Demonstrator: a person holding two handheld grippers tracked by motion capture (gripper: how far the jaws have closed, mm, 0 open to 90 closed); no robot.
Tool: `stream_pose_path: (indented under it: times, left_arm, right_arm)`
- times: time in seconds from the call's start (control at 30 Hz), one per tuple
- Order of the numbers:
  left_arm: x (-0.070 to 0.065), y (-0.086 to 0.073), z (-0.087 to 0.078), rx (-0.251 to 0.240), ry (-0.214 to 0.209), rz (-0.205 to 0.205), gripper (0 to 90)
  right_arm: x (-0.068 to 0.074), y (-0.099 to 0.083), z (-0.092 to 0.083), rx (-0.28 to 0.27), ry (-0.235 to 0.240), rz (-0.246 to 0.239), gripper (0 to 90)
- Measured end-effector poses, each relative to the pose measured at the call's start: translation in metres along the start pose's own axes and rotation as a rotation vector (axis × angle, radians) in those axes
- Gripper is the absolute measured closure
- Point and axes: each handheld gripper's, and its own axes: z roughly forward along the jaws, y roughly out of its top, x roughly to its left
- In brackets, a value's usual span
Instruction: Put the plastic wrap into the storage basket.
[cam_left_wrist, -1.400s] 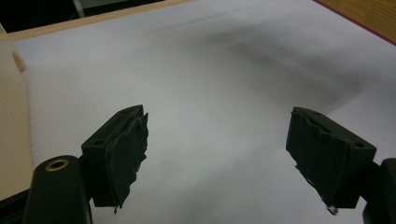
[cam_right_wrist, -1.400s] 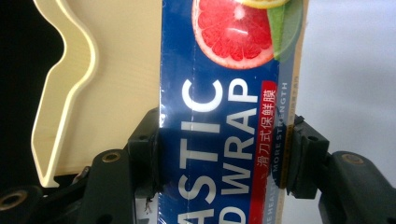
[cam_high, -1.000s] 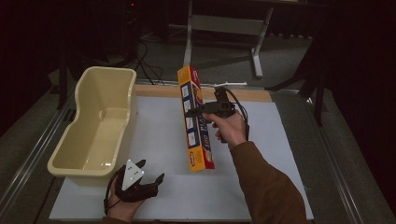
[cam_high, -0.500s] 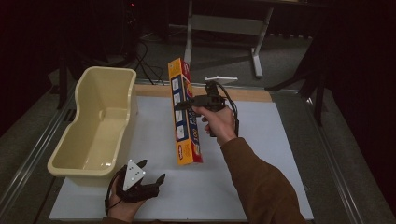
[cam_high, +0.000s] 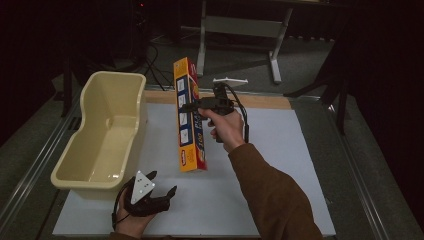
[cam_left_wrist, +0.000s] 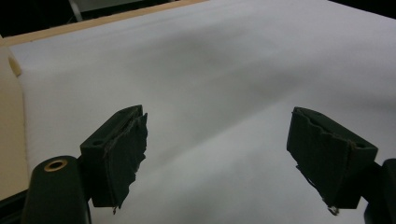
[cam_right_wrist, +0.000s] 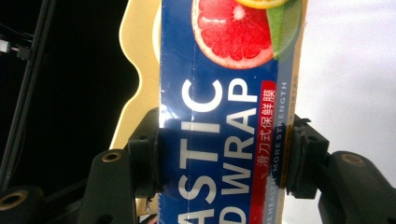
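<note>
The right gripper (cam_high: 192, 106), clamped on the plastic wrap box (cam_high: 189, 116), has moved leftward toward the cream tub (cam_high: 131, 82) and raised the box clear of the white sheet (cam_high: 280, 150), tilting it more upright.

Your right gripper (cam_high: 192, 106) clamps a long orange-and-blue cardboard box (cam_high: 189, 116), holding it tilted above the white table mat (cam_high: 280, 145). A cream plastic tub (cam_high: 102, 131) sits at the mat's left edge. Your left gripper (cam_high: 159, 186) rests near the front, jaws apart.
</note>
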Motion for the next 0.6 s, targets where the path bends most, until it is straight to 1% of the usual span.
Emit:
stream_pose_path:
  times: [0.1,0.47,0.6]
  left_arm:
    - [0.000,0.000,-0.001,-0.005,-0.001,-0.002,19.8]
    - [0.001,0.001,-0.002,-0.015,0.004,-0.009,19.6]
    - [0.002,0.002,-0.002,-0.018,0.001,-0.010,19.6]
  right_arm:
    - [0.003,0.000,0.003,-0.007,0.004,-0.006,41.8]
    - [0.017,0.004,0.014,-0.027,0.039,0.011,41.8]
    - [0.023,0.006,0.017,-0.034,0.038,0.007,41.8]
